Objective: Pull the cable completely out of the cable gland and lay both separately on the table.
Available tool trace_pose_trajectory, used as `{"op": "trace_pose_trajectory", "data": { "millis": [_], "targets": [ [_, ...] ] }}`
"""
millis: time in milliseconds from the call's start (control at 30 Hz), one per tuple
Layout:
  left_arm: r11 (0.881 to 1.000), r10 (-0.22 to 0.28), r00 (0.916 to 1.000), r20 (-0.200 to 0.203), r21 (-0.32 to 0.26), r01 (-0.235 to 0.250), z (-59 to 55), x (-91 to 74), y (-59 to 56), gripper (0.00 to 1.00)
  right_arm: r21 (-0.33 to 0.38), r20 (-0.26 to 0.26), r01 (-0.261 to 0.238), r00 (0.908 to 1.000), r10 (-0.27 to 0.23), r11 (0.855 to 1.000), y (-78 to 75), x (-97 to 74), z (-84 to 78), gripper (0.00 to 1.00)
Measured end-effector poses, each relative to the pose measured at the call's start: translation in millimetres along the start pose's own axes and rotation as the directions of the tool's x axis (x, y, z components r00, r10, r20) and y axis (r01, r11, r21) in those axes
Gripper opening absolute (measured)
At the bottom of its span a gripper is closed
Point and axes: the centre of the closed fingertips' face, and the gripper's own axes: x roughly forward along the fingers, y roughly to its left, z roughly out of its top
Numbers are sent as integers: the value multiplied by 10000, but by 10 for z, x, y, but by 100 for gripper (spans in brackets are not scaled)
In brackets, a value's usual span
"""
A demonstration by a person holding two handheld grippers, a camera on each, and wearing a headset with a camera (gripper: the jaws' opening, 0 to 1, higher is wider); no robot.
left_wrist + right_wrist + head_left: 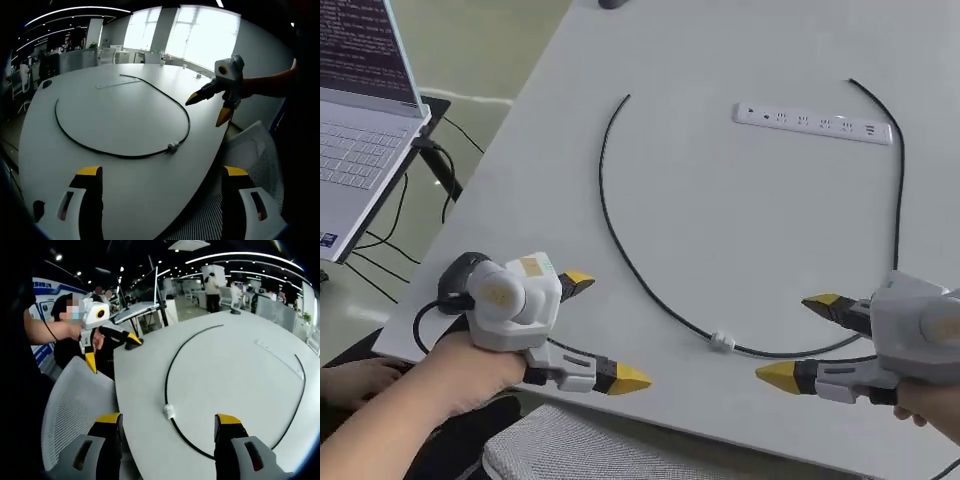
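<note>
Head view: white bench (740, 220), black cable (603, 200) lying on it in a wide open loop. One end points to the far left; the other runs up the right side past a white power strip (815, 124). The cable gland (722, 341), small and white, sits on the near stretch of the loop with the cable threaded through it, black line coming out on both sides

My left claw (608, 329) is released, jaws spread wide, at the near left edge of the bench and well apart from the gland. My right claw (795, 337) is released too, yellow tips spread, low at the right and near the stretch of cable just right of the gland. Cannot tell whether its upper jaw brushes the cable there; it grips neither cable nor gland

Left gripper view: my two jaws stand apart at the bottom, the gland ahead between them on the bench, the other claw across at upper right

Right gripper view: jaws apart, the gland ahead between them near the bench edge, cable curving away on both sides

Open laptop (360, 130) off the left side of the bench. Mesh chair (550, 450) back below the near edge
</note>
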Motion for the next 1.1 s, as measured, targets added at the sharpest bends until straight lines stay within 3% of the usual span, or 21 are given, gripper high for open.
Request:
{"op": "trace_pose_trajectory", "data": {
  "millis": [500,700,1100],
  "targets": [
    [9996,-267,9994,-223,-100,265,-120,84,-13,98,-423,-939,-440,9948,398,9981,-16,342,6,61],
    [9993,-348,9991,-244,-123,345,-142,93,-23,97,-959,-1671,-676,9846,508,9931,-38,477,-121,55],
    [9989,-328,9990,-300,-340,318,-227,51,40,96,-1378,-2381,-886,9697,538,9865,-27,703,-222,43]
  ]
}}
